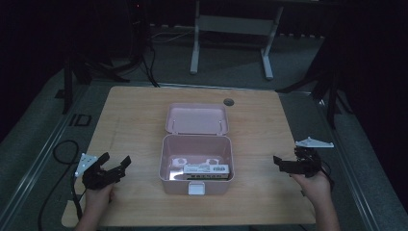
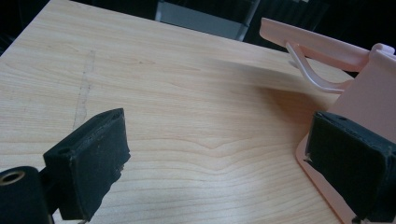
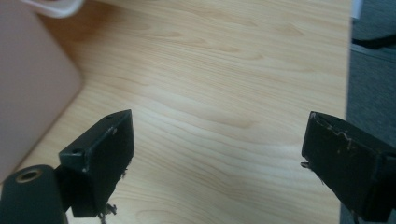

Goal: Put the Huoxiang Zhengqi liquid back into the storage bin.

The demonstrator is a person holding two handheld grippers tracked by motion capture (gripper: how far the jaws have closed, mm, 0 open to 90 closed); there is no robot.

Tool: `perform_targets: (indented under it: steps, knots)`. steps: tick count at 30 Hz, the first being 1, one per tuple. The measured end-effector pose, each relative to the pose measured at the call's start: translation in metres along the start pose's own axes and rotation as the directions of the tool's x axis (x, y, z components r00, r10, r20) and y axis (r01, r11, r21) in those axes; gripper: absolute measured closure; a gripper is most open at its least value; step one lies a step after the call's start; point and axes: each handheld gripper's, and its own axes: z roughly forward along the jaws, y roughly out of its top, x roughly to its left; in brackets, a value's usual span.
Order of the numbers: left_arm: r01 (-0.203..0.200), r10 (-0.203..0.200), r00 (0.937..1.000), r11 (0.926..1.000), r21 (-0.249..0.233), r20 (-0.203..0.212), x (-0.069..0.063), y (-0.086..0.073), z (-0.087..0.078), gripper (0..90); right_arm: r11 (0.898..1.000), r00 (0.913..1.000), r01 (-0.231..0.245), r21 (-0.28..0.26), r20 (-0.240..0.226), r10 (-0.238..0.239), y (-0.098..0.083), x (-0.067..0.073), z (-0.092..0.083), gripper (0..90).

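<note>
Leftmost, the left gripper (image 1: 115, 166) rests on the wooden tabletop (image 1: 130, 115), held by a hand (image 1: 97, 196), its fingers (image 2: 93, 158) spread apart with nothing between them; they point toward the box just beside them. At the middle of the tabletop stands the pink box (image 1: 197, 185), its lid (image 1: 196, 118) swung back and lying flat behind it. Inside, near the front wall, lies a white carton (image 1: 208, 170). Well to the right of the box, the right gripper (image 1: 284, 164) sits near the tabletop's edge, fingers (image 3: 100, 158) likewise wide apart and holding nothing.
</note>
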Motion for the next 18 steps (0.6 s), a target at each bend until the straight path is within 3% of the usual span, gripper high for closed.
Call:
perform_targets:
  steps: [3, 8, 12, 14, 18]
  knots:
    - [-0.001, 0.001, 1.0000, 1.0000, 0.003, -0.001, 0.000, 0.000, 0.000, 6.2, 0.999, 0.9974, -0.026, -0.019, 0.067, 0.027, -0.009, -0.004, 0.002, 9.3]
    - [-0.002, 0.002, 1.0000, 1.0000, 0.004, -0.001, 0.000, 0.000, 0.000, 6.2, 0.991, 0.9856, -0.102, -0.089, 0.126, 0.113, -0.026, -0.012, 0.002, 9.3]
    - [-0.009, 0.009, 1.0000, 0.9999, 0.005, -0.004, -0.001, 0.000, 0.000, 6.2, 0.981, 0.9650, -0.141, -0.135, 0.203, 0.166, -0.041, -0.017, 0.002, 9.3]
    - [-0.012, 0.013, 0.9999, 0.9999, 0.009, -0.009, -0.001, 0.000, 0.000, 6.2, 0.969, 0.9554, -0.183, -0.164, 0.203, 0.215, -0.049, -0.019, 0.003, 9.3]
    - [-0.016, 0.016, 0.9997, 0.9997, 0.020, -0.019, -0.001, 0.000, 0.001, 6.2, 0.958, 0.9457, -0.230, -0.175, 0.193, 0.262, -0.063, -0.022, 0.007, 9.3]
